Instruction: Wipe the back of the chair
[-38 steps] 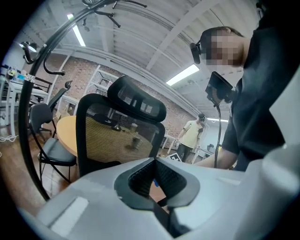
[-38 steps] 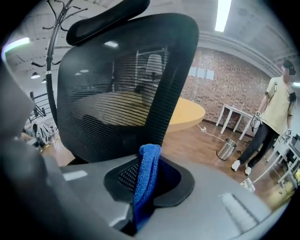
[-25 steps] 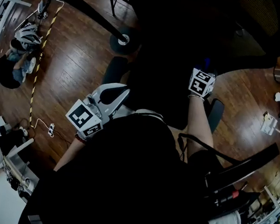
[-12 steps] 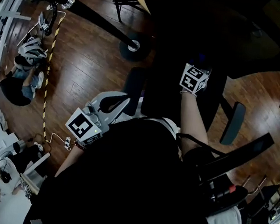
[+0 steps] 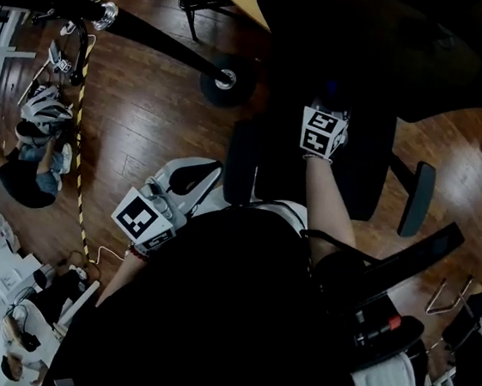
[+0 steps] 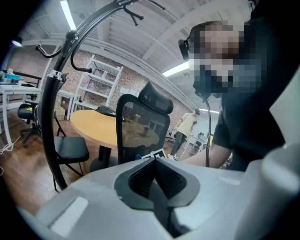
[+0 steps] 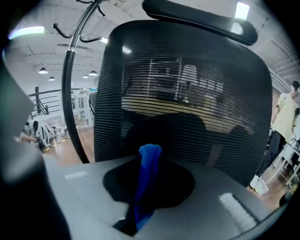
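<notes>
Right claw (image 7: pixel 150 161) pinches a blue cloth (image 7: pixel 143 197), the chair back (image 7: pixel 187 84) just ahead of it; left claw (image 6: pixel 153 165), pressed together on nothing, hangs aside; wiping looks barely begun, if at all.

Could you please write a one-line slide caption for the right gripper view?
Right hand-held gripper, shut on a blue cloth, faces the chair's mesh back.

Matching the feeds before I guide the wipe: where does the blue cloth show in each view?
Head view: blue cloth not made out, hidden beyond the right gripper, by the chair.
Left gripper view: a blue speck at centre, low against the chair.
Right gripper view: bottom centre, clamped in the jaws.
Shared landmark: the chair, in all three.
</notes>
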Tool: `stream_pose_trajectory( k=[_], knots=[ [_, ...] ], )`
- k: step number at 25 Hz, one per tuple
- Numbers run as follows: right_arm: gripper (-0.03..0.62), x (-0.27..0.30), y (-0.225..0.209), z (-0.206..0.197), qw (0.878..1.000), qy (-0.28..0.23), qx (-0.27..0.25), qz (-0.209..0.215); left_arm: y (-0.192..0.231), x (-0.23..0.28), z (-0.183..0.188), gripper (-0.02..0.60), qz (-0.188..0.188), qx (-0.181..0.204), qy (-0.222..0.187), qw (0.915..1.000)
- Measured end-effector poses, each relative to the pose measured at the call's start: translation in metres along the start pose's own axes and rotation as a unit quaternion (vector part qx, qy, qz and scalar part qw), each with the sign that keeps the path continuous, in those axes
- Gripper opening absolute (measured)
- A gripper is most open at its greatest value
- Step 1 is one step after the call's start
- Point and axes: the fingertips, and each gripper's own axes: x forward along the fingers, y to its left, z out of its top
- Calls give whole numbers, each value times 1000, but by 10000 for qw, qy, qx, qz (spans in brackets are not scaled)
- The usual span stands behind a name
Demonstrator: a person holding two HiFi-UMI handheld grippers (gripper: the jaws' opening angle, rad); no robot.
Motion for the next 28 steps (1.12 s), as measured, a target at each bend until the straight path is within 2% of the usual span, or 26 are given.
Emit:
stream_pose_trajectory(
  k=[3,8,11,13,15,17,18,21,25,28],
  knots=[
    [38,1,30,3,9990,-55,-216,386,2,-5,-4,6,-6,-4,15,10000],
    [38,4,78,6,9964,-34,-360,770,-4,-12,-8,6,113,-78,-39,9999],
    [38,4,93,8,9942,-23,-215,1056,-15,-12,-6,6,233,-139,-171,9995],
    [38,2,103,8,9896,5,-139,1434,-23,-14,-8,6,331,-159,-222,9991],
    [38,-7,131,14,9739,-141,-411,2226,-31,-16,-10,6,469,-189,-271,9984],
    [38,-28,160,33,9489,-478,-810,3011,-40,-18,-10,6,612,-212,-384,9972],
    [38,-43,166,45,9387,-643,-883,3270,-46,-19,-9,6,676,-219,-467,9964],
    [38,-97,144,77,9254,-1033,-638,3590,-73,-19,-3,6,814,-210,-769,9935],
    [37,-185,62,110,9128,-1553,-677,3717,-127,2,16,6,779,-182,-1341,9877],
    [38,-253,-20,108,9165,-1700,-659,3561,-164,24,15,6,673,-119,-1429,9874]
  ],
)
